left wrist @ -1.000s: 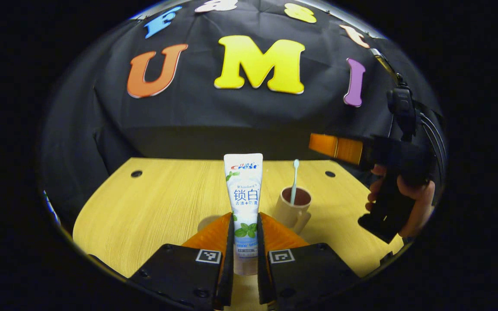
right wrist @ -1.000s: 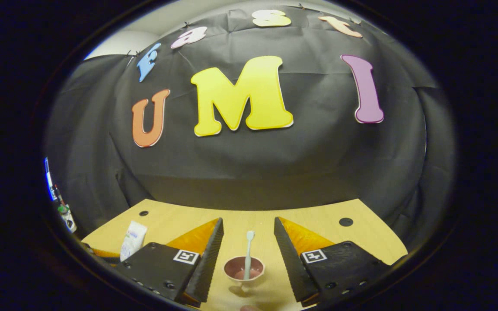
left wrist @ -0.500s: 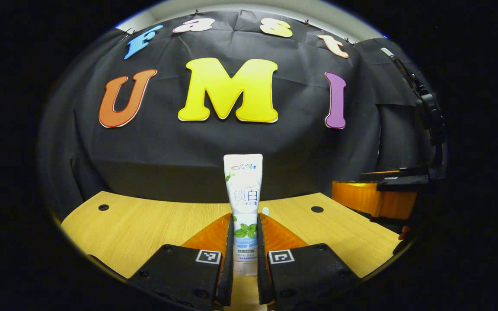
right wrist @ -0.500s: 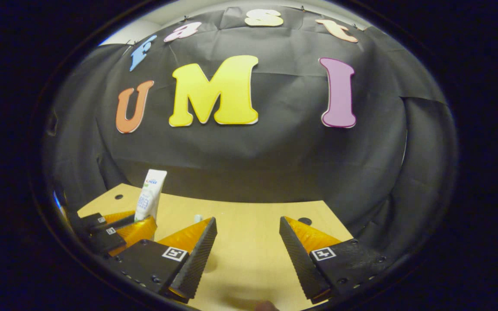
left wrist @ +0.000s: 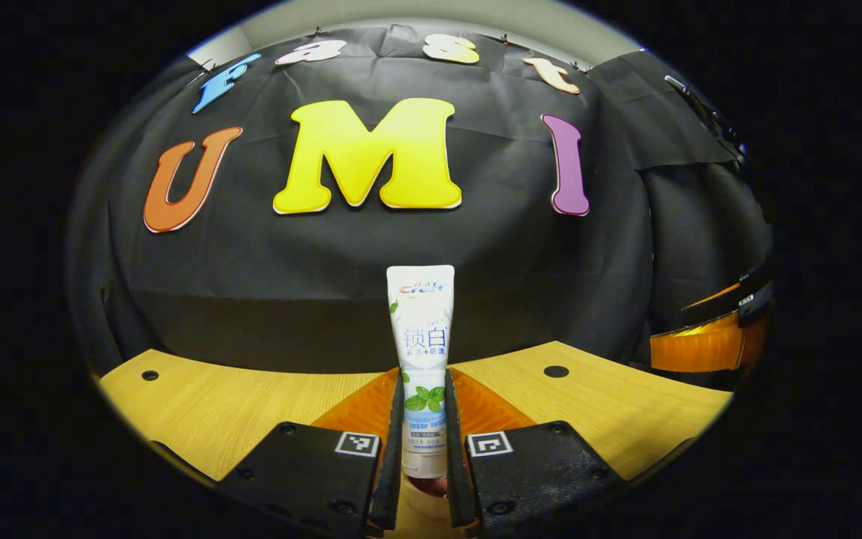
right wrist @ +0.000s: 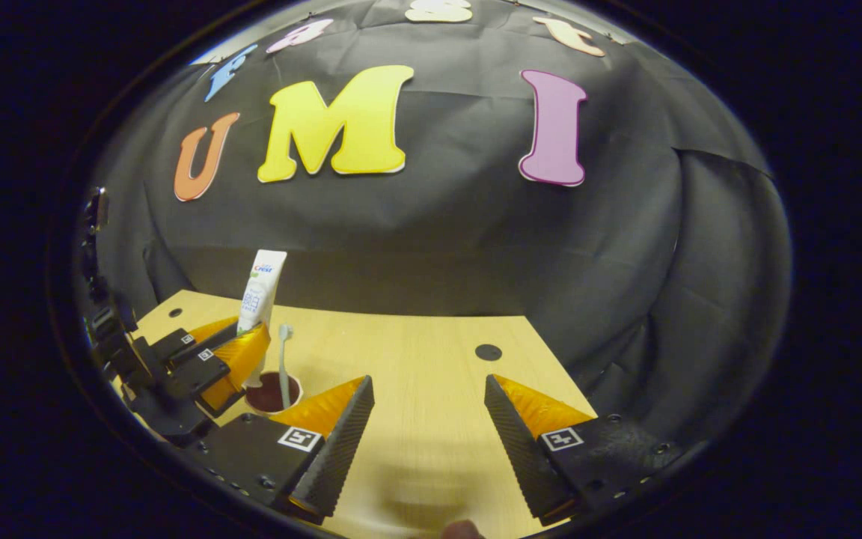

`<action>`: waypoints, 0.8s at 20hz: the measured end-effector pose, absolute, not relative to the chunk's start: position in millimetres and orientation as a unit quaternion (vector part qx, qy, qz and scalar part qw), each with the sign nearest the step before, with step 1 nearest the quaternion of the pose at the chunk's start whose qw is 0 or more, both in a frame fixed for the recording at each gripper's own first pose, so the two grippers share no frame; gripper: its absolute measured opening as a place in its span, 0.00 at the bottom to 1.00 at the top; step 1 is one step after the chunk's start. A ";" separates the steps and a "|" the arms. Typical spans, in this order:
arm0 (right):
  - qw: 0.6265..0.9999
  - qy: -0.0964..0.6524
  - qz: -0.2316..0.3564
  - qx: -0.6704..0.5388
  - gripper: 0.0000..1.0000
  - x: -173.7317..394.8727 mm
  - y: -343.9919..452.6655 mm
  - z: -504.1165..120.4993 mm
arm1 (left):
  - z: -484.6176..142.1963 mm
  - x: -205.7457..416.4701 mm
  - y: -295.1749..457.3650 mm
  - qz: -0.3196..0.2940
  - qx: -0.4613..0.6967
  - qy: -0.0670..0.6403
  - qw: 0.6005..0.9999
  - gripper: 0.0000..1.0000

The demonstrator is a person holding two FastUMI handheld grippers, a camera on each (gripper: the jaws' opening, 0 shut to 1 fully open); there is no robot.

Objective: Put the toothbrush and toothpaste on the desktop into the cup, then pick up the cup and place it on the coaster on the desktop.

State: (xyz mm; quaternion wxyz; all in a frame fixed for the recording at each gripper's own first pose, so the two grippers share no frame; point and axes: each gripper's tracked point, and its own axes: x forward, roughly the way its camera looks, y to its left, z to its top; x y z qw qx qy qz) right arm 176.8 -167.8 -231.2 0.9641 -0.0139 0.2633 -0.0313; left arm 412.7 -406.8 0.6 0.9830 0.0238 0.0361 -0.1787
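Since a second earlier the left gripper (left wrist: 423, 442), clamped on the upright toothpaste (left wrist: 422, 352), had carried it over to just above the cup (right wrist: 272, 392), where the toothbrush (right wrist: 283, 359) already stood; release looked next. The right gripper (right wrist: 429, 430) hung wide and empty over the desktop (right wrist: 431, 374), near its right edge; black cloth walled the booth.

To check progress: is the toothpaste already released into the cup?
No. The left gripper is shut on the upright toothpaste, held above the cup.
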 end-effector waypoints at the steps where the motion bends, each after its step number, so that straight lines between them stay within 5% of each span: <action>1: 0.964 0.263 -0.032 -0.009 0.90 177.8 -165.9 -231.6 | -3.5 412.2 -408.2 -0.181 0.023 0.040 0.982 0.29; 12: 0.966 0.259 -0.015 0.000 0.90 175.3 -135.7 -225.2 | -9.3 395.8 -399.2 -0.190 0.014 0.063 0.980 0.49; 14: 0.967 0.256 -0.011 0.000 0.91 173.7 -129.7 -219.7 | -6.0 387.1 -392.9 -0.188 0.002 0.071 0.980 0.60; 16: 0.968 0.252 -0.007 0.001 0.94 171.7 -122.9 -215.8 | 3.7 375.5 -385.0 -0.182 -0.003 0.073 0.981 0.82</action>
